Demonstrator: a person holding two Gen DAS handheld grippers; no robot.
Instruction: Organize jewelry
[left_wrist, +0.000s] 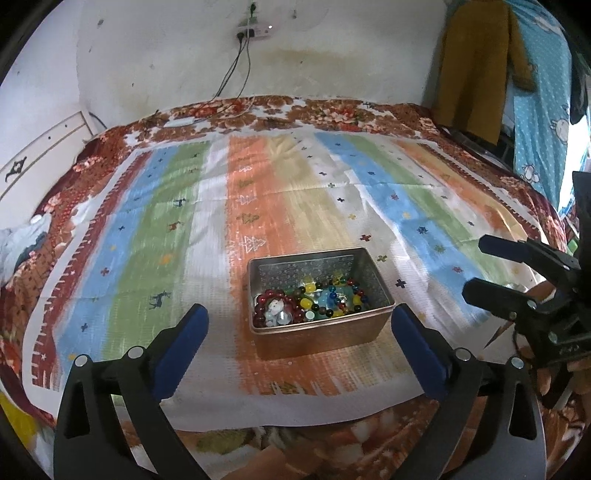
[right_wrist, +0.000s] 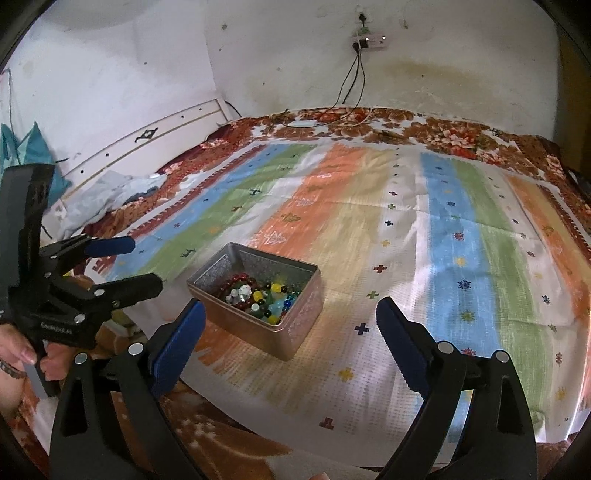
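Note:
A rectangular metal tin (left_wrist: 325, 334) stands open on a striped cloth (left_wrist: 288, 192). It holds a heap of bead jewelry (left_wrist: 310, 301): dark red, yellow, blue, green and white beads. My left gripper (left_wrist: 301, 314) is open and empty, its blue pads either side of the tin's near wall. My right gripper (right_wrist: 290, 308) is open and empty, just right of the tin (right_wrist: 295, 328) and near its front corner. The beads (right_wrist: 258, 295) show in the right wrist view too. Each gripper also shows in the other's view: the right gripper (left_wrist: 476, 266), the left gripper (right_wrist: 146, 264).
The cloth (right_wrist: 406, 240) lies on a bed with a floral blanket (left_wrist: 303, 110). A white wall with a power strip (left_wrist: 255, 31) and hanging cables stands behind. Clothes hang at the far right (left_wrist: 480, 66). Crumpled fabric (right_wrist: 110, 192) lies at the bed's left edge.

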